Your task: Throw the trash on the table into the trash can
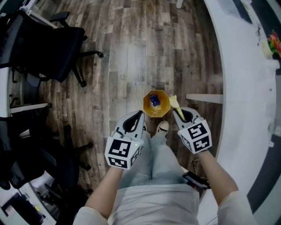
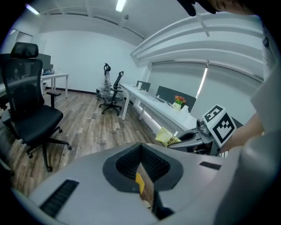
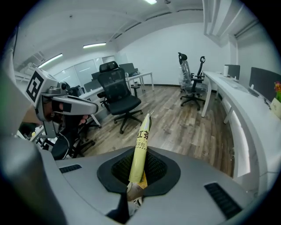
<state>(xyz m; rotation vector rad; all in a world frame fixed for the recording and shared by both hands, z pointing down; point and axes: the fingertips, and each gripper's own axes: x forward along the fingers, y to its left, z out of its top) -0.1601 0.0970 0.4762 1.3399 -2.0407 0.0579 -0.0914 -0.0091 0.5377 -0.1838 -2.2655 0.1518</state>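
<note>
While both grippers hovered by the trash can [image 1: 145,105] on the floor [image 1: 127,57], nothing had dropped in yet.
The right gripper [image 1: 178,115] had its jaws pinched on a yellow wrapper [image 3: 141,149] poking out near the can's rim. The left gripper [image 1: 141,113] had its jaws clamped on a thin brownish scrap [image 2: 140,182]. Risk imo: let go that close to the edge and the light wrapper could flutter onto the floor, and the flat scrap might cling to a jaw.

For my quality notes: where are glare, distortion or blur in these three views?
Head view: pale glare on the wood floor, no clear blur. Left gripper view: dark corners, bright ceiling lamp, brown wrapper slightly soft. Right gripper view: yellow wrapper sharp, dark corners, lines bent by the wide lens.
</note>
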